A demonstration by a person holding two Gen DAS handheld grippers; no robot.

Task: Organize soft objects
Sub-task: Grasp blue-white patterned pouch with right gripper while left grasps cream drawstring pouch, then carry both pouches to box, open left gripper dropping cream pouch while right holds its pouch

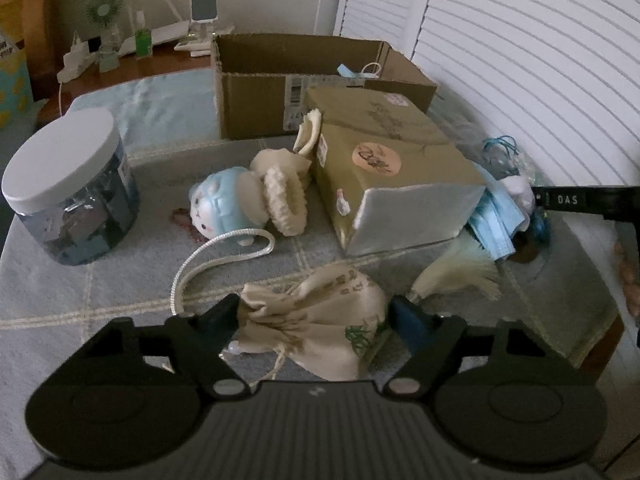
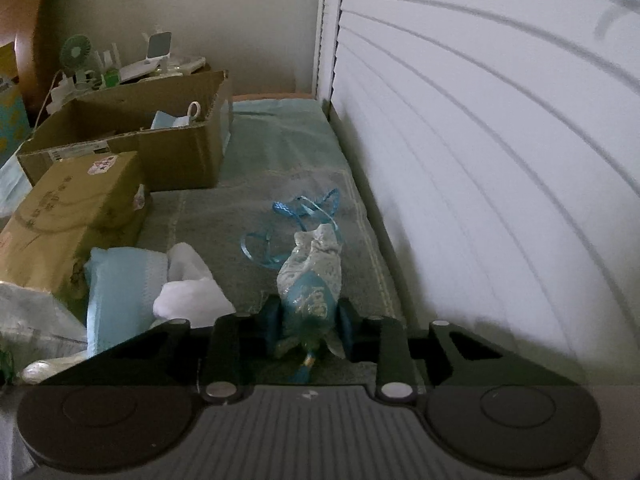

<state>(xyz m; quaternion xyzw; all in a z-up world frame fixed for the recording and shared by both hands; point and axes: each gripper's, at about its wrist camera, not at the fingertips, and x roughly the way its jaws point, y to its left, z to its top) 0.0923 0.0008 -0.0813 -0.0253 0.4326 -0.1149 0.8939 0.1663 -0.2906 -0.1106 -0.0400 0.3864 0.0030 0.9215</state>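
Observation:
My left gripper (image 1: 312,320) has its fingers on both sides of a cream drawstring pouch (image 1: 320,320) with green print, lying on the table; the jaws look closed against it. My right gripper (image 2: 308,320) is shut on a blue and white lace sachet (image 2: 310,292) with a blue ribbon (image 2: 304,212). A blue plush doll (image 1: 218,208), cream scrunchies (image 1: 284,200), a white cord (image 1: 208,256), blue face masks (image 1: 496,216) and a pale tassel (image 1: 452,276) lie on the cloth. An open cardboard box (image 1: 280,80) stands behind, with a mask inside.
A tan closed box (image 1: 392,168) lies mid-table. A clear jar with a white lid (image 1: 68,188) stands at the left. White shutters (image 2: 480,160) run along the right. Small gadgets and a fan (image 1: 104,12) crowd the back shelf. The table edge (image 1: 608,332) drops at right.

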